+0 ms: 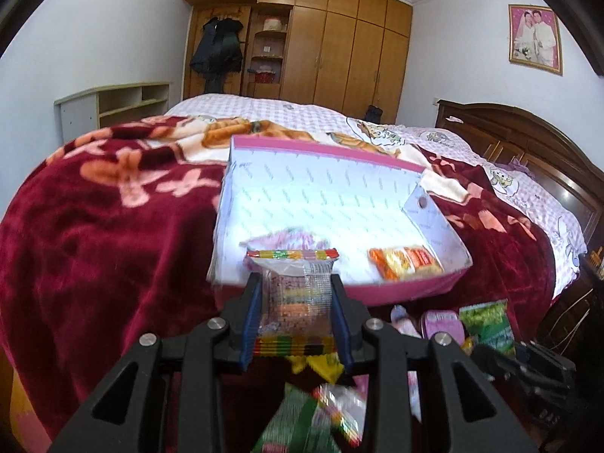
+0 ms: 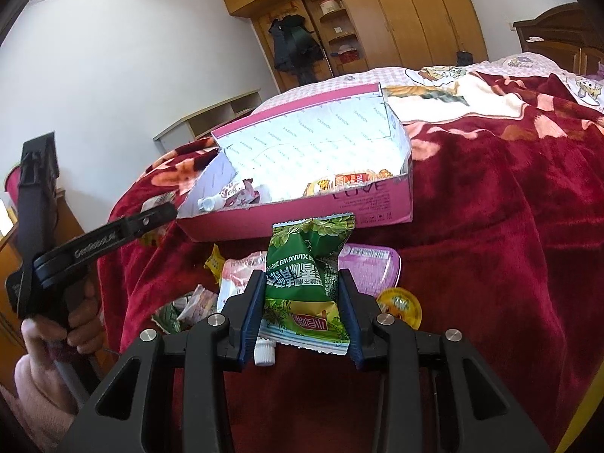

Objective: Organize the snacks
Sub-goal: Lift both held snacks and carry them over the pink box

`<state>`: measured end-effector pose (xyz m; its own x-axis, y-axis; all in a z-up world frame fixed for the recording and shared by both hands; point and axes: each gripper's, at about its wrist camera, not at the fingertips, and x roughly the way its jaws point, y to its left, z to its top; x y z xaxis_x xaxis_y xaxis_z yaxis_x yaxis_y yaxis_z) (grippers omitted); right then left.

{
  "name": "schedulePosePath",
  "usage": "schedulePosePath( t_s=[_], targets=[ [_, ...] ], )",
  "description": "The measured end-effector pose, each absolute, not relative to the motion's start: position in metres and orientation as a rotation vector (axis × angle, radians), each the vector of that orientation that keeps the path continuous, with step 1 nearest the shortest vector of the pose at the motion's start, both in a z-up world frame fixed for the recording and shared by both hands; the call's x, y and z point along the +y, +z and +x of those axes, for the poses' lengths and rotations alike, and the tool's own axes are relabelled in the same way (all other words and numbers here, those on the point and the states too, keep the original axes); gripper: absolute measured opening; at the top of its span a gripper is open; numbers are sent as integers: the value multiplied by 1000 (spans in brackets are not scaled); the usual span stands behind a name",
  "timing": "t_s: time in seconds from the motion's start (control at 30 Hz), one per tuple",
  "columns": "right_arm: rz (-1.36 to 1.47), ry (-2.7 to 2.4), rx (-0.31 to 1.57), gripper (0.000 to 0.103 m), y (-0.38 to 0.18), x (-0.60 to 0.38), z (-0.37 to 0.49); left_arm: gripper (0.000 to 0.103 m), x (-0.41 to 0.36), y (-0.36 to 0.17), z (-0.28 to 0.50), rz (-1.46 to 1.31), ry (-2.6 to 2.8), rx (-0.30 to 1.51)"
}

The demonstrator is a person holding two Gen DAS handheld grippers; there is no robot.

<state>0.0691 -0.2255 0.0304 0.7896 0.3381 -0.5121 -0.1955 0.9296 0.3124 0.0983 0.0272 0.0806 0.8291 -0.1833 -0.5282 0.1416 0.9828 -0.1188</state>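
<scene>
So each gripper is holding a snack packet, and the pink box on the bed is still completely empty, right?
Not quite. Each gripper does hold a packet: the left gripper a clear one, the right gripper a green one. But the pink box is not empty; the right wrist view shows several snacks already lying inside it.

Box (image 2: 287,222) near wall blocks low entry; its open top is clear.

Left gripper (image 1: 296,283): jaws clamped, angled downward, handle gripped by the person's hand (image 2: 77,330) (pink sleeve at wrist). Right gripper (image 2: 302,283): jaws clamped, angled downward; its hand out of view.
</scene>
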Motion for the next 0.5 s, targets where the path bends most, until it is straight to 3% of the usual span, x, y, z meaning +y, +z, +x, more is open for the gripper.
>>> schedulePosePath(
  t_s=[0.5],
  targets=[
    [254,303,608,39,33,-229,84,35,8,71,178,-59,-170,599]
  ],
)
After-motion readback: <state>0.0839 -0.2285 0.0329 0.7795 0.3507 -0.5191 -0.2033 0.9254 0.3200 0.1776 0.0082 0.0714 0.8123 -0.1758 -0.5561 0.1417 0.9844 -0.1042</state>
